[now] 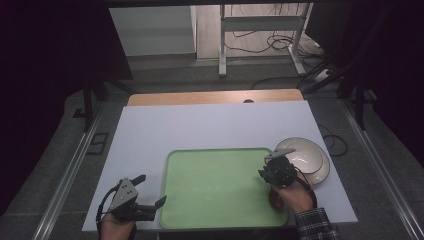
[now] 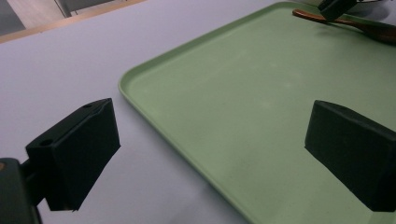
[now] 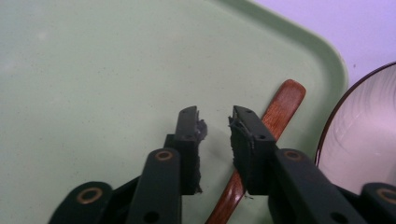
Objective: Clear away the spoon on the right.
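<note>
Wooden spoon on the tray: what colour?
Reddish brown wooden spoon, clearest in the right gripper view, lying on the green tray.

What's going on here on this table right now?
A person holds a gripper in each hand over a white table. The right gripper hovers open just above a brown wooden utensil lying at the right edge of the green tray, beside a white plate that sits off the tray. The left gripper waits open at the tray's left edge, holding nothing.
</note>
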### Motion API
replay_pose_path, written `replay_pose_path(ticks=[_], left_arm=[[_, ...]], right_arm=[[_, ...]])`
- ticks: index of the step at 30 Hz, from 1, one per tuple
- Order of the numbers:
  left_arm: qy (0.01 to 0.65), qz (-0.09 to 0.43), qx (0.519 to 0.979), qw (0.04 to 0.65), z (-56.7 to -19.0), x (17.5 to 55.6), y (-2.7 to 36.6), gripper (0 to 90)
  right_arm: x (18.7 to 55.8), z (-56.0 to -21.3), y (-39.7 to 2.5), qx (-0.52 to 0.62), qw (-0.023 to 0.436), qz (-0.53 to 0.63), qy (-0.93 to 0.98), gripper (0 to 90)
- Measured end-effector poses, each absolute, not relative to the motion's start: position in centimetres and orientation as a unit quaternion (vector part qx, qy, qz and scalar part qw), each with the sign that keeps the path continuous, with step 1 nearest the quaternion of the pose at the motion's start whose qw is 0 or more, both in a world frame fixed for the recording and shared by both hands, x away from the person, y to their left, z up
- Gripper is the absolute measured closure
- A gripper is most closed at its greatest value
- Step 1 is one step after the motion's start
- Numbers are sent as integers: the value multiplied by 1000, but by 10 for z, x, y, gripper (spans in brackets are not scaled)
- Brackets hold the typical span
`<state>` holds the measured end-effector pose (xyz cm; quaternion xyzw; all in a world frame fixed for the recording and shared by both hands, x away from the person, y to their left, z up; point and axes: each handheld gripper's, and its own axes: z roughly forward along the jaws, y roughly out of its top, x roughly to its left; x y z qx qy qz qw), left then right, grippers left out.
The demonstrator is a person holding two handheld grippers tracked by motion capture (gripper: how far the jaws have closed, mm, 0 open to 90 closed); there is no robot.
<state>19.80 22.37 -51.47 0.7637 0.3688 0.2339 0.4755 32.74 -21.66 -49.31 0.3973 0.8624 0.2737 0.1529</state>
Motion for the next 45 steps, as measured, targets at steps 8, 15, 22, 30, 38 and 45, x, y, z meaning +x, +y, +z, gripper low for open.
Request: replay_pose_path(ticks=[8,15,22,30,38,45], left_arm=[[369,234,764,475,-515,198,224,29],[369,234,764,476,-515,198,224,29],[369,234,764,475,-515,198,224,29],[370,234,763,476,-515,198,224,29],[369,234,763,476,-515,198,224,29],[370,234,762,477,-514,198,224,29]], right_arm=[[327,-490,-216,394,154,279,862,598],[326,-489,-214,390,156,280,863,513],[326,-486,-213,390,155,290,860,407],[326,-482,-214,381,158,298,861,310],[323,-477,-215,376,167,305,859,227],[319,-473,-217,371,172,309,859,140]])
